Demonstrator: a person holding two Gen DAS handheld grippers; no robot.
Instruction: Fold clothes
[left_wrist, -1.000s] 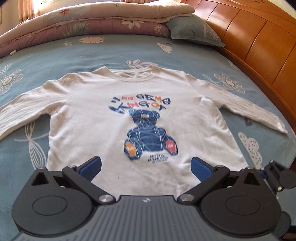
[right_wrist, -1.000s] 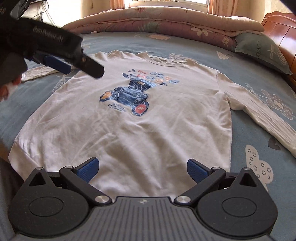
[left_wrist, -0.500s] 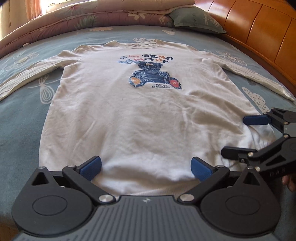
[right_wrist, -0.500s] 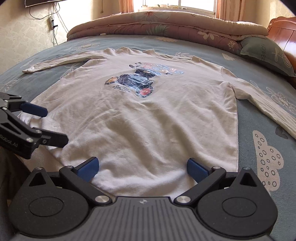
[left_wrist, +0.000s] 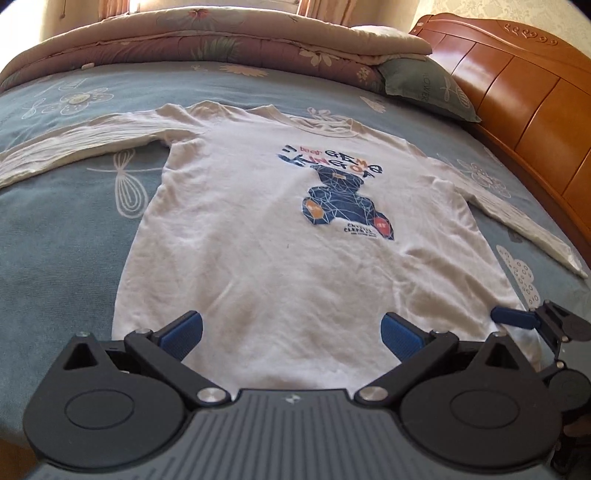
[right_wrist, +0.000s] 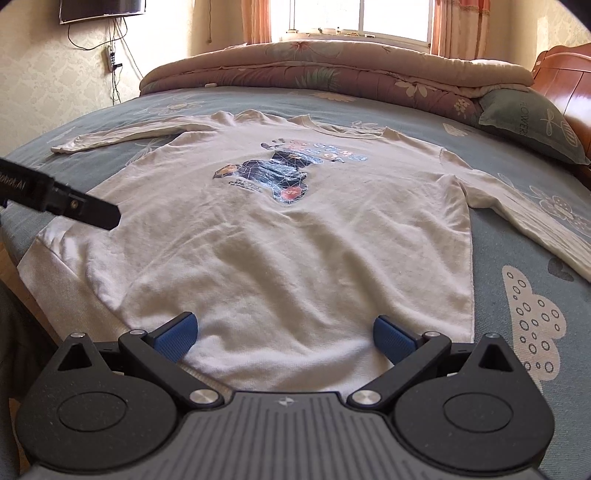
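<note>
A white long-sleeved shirt (left_wrist: 280, 251) with a blue bear print lies flat, face up, on the blue bedspread (left_wrist: 66, 236), both sleeves spread out; it also fills the right wrist view (right_wrist: 295, 251). My left gripper (left_wrist: 291, 330) hangs open over the shirt's hem, nothing between its blue pads. My right gripper (right_wrist: 282, 334) is open too, over the hem nearer the shirt's right corner. The right gripper's fingers (left_wrist: 513, 317) show at the left wrist view's right edge. A dark finger (right_wrist: 88, 210) of the left gripper reaches in over the hem's left corner.
A rolled floral quilt (left_wrist: 221, 44) and a grey-green pillow (left_wrist: 424, 88) lie at the far end of the bed. A wooden headboard (left_wrist: 524, 107) runs along the right side. The bed's near edge drops off at the lower left (right_wrist: 14, 332).
Both grippers have lifted and pulled back a little from the hem, and the views have tilted up toward the far end of the bed. The shirt lies unchanged.
</note>
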